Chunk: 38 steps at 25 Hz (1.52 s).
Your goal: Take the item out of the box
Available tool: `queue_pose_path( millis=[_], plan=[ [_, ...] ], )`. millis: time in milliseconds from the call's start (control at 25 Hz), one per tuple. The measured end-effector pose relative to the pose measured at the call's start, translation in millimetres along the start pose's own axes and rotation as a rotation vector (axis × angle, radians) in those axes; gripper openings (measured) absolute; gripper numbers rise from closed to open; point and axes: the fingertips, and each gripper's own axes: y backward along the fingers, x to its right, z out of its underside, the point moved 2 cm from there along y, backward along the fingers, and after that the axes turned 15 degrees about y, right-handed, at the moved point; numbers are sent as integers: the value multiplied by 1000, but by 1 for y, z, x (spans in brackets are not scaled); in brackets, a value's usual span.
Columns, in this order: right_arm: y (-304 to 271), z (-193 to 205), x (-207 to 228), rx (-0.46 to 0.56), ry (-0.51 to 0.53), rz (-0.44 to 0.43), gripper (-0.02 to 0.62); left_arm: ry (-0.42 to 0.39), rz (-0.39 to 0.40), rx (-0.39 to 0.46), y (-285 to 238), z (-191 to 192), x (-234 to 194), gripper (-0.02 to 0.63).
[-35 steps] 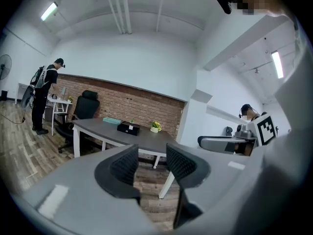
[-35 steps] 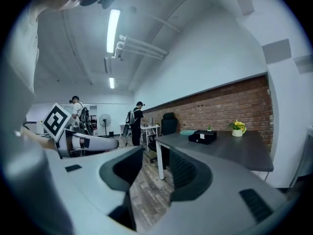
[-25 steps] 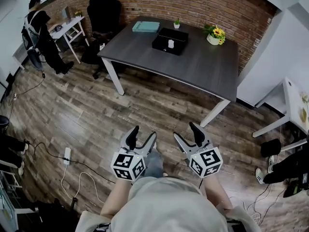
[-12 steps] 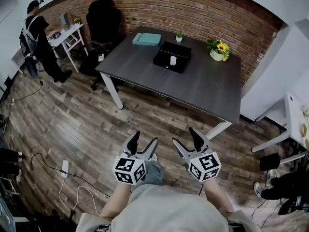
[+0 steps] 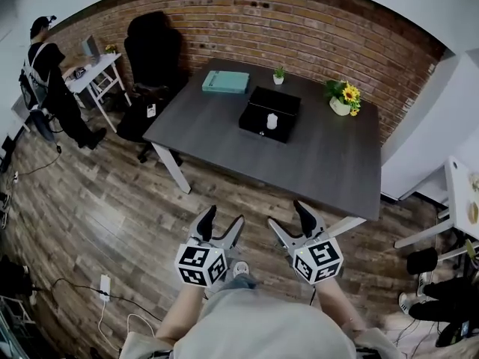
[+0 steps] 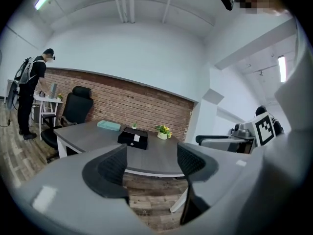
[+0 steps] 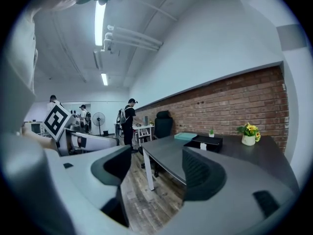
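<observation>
Still parted and holding nothing, the fingers of the left gripper (image 5: 223,219) and the right gripper (image 5: 287,215) hang side by side over the plank floor (image 5: 112,200), well short of the grey table (image 5: 329,163). The table has drawn nearer than half a second ago. A black box (image 5: 269,109) sits toward the table's far edge, with a small white item (image 5: 272,121) standing upright at its near side.

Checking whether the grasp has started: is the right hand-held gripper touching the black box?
Apart. The head view shows the right hand-held gripper over floor, short of the table where the black box sits.
</observation>
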Motion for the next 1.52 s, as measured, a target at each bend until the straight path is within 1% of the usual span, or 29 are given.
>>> queue_pose_path(
  millis=[200,440,760,920,1240,1520],
  plan=[
    [-43,-6,22,-10,-5,23,324,-9,25,-11,-37,-27,-25,307],
    [-89,-7,46,-13,-12,49,313,-5,40,-23,-72,-46,-54,307],
    [-129,-2,71,-25,-20,81,302,-9,42,-62,-105,-54,-83,307],
    [-146,3,91,-39,-26,95,301,-6,42,-82,-129,-56,-91,307],
    [-195,20,151,-65,-13,104,295,8,50,-89,-196,-66,-105,307],
    [-252,33,210,-116,16,85,290,22,20,-84,-256,-91,-123,307]
  ],
)
